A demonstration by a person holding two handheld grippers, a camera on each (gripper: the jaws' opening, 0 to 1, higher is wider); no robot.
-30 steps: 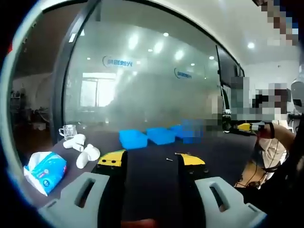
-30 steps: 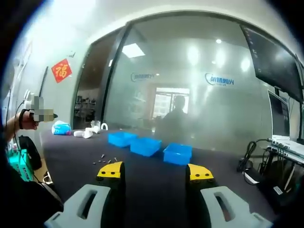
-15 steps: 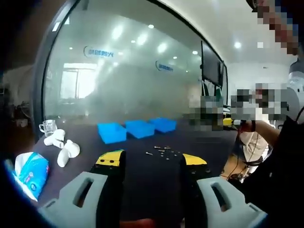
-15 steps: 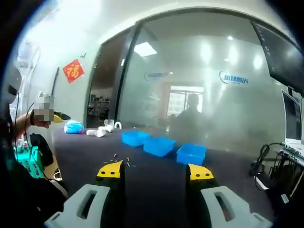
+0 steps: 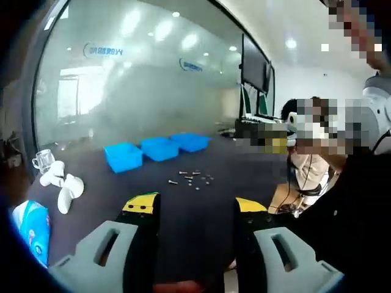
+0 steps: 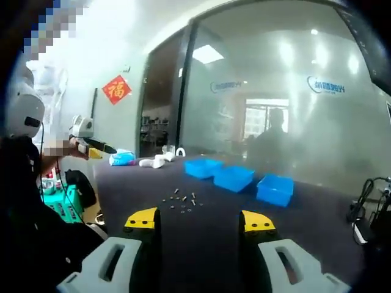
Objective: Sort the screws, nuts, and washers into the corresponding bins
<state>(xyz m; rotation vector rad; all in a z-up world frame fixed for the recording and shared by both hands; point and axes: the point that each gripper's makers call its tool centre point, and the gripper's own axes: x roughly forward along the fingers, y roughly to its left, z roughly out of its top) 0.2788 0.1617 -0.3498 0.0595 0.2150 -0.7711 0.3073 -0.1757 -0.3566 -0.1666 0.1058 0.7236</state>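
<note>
A scatter of small screws, nuts and washers lies on the dark table, seen again as loose hardware in the right gripper view. Three blue bins stand in a row beyond it, the same bins showing farther back on the right side. My left gripper is open and empty, held well short of the parts. My right gripper is open and empty too, above the table with the parts just ahead of its jaws.
White plastic pieces, a glass cup and a blue tissue pack sit at the table's left. A glass wall stands behind. A person's sleeve is at the right; the table edge is close by.
Both views have swung round. The hardware, off to the side before, now lies ahead of each gripper's jaws and nearer. Both grippers stay open and empty.
</note>
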